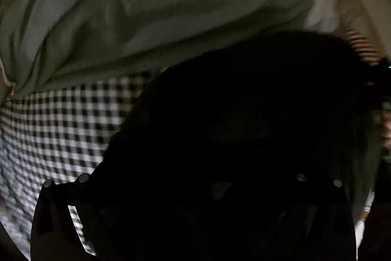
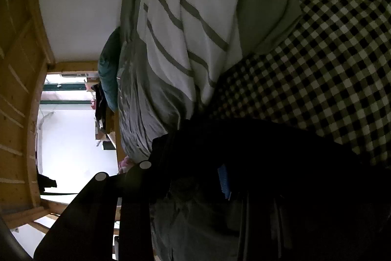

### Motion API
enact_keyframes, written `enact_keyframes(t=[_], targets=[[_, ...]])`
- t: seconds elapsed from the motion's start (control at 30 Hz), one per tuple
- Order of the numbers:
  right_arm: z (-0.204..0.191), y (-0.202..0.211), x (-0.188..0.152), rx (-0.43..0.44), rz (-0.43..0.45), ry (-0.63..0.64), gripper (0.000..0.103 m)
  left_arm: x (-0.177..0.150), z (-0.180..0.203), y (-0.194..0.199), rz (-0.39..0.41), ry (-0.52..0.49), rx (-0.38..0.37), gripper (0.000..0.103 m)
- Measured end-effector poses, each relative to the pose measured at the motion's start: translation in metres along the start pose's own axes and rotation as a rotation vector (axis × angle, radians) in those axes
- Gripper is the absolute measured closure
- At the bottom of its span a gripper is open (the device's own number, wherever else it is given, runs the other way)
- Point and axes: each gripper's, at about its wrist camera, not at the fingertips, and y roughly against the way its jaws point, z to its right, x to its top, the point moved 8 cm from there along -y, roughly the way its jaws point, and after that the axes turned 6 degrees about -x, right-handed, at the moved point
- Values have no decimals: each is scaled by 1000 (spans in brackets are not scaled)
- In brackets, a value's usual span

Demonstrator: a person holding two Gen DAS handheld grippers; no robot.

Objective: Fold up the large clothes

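A large dark garment [image 1: 244, 119] fills the lower right of the left wrist view and covers my left gripper [image 1: 193, 187], which is shut on its cloth. The fingertips are hidden in the dark fabric. The same dark garment [image 2: 268, 163] fills the lower part of the right wrist view. My right gripper [image 2: 207, 175] is shut on it; the left finger [image 2: 136, 199] shows and a blue pad [image 2: 224, 181] peeks out of the folds. The garment lies on a black-and-white checked bedsheet [image 1: 61, 126].
A grey-green duvet [image 1: 146, 11] lies bunched behind the garment. The checked sheet [image 2: 330, 53], a white striped cloth [image 2: 185, 23], a grey blanket [image 2: 139, 114] and a teal pillow [image 2: 110, 70] show in the right wrist view. A wooden frame [image 2: 22, 89] stands at the left.
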Motion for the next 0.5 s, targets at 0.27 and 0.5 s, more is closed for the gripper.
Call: enact_keyframes(t=[0.27,0.5], targets=[[-1,1,0,6,0,-2,71,30,-16,33,160,104,-76,84],[1,3,0,7,6,11,71,40,-39,64,250,173,-285,98]])
